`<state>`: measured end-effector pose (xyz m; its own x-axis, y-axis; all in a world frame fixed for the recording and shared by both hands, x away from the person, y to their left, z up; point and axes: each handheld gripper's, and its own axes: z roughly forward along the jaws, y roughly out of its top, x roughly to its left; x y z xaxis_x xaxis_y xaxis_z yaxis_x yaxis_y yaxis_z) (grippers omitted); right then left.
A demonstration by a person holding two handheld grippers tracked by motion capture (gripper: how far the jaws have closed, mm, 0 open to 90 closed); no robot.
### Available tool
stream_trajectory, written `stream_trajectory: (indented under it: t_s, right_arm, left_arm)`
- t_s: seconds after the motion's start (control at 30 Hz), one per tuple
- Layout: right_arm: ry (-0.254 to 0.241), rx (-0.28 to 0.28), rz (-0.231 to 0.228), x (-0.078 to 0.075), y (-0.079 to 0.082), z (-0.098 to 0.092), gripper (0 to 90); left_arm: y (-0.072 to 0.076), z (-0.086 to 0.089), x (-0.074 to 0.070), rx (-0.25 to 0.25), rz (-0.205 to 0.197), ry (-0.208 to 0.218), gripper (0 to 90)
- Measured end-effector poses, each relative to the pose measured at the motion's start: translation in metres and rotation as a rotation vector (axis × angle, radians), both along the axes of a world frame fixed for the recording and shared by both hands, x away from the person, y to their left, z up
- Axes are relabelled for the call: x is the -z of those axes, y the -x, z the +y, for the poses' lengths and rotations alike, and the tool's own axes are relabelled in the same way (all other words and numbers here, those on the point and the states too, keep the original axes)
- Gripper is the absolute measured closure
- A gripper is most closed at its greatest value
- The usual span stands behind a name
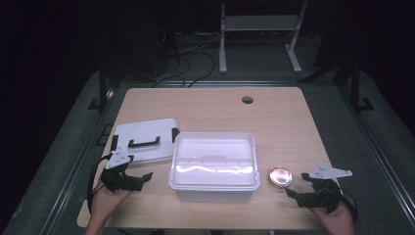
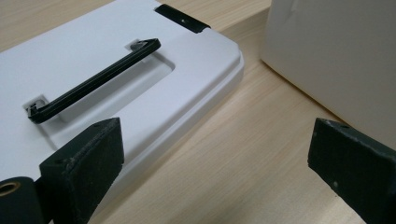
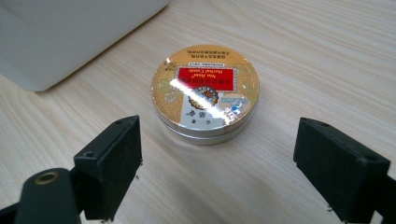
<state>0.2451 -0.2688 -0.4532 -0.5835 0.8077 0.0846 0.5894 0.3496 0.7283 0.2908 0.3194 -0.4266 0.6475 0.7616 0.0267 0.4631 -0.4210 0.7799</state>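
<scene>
1. Your left tongs are spread wide with nothing between them, just beside the white lid.
2. The open white box sits mid-tabletop.
3. The round tin lies right of it.
4. Your right tongs gape empty, near the tin.

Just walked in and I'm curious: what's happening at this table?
A person sits at a wooden table, holding a two-jaw tool in each hand. The right tool is open and aimed at a small round tin, which lies just ahead of its jaws, not yet touched. The left tool is also open, beside a white lid with a black handle that lies flat on the table. Between them stands an open white box.
</scene>
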Motion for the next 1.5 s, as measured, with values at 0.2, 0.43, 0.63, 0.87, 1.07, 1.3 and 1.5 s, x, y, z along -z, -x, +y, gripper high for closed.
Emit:
stream_trajectory:
  t_s: [0.2,0.43,0.63,0.87,1.07,1.3,1.5]
  right_arm:
    - [-0.018,0.007,0.002,0.001,0.000,0.001,14.7]
    - [-0.024,0.009,0.002,0.001,-0.006,0.003,14.7]
    - [-0.040,0.006,0.002,0.001,-0.010,0.005,14.7]
    - [-0.027,-0.015,0.003,0.001,-0.013,0.011,14.7]
    - [-0.020,-0.026,-0.004,-0.002,-0.011,0.013,14.7]
    - [-0.007,-0.040,-0.004,-0.001,-0.011,0.018,14.7]
    - [-0.020,-0.029,-0.011,-0.002,-0.008,0.016,14.7]
  left_arm:
    - [0.002,0.003,-0.002,0.000,-0.002,0.020,3.3]
    - [0.004,0.006,-0.013,0.041,-0.006,0.026,4.5]
    - [0.007,0.008,-0.034,0.114,-0.008,0.042,5.8]
    - [0.007,-0.006,-0.071,0.244,-0.017,0.020,5.8]
    - [0.003,-0.023,-0.103,0.349,-0.037,-0.018,5.7]
    - [-0.007,-0.048,-0.134,0.455,-0.051,-0.069,5.8]
    - [-0.020,-0.082,-0.146,0.552,-0.026,-0.137,7.2]
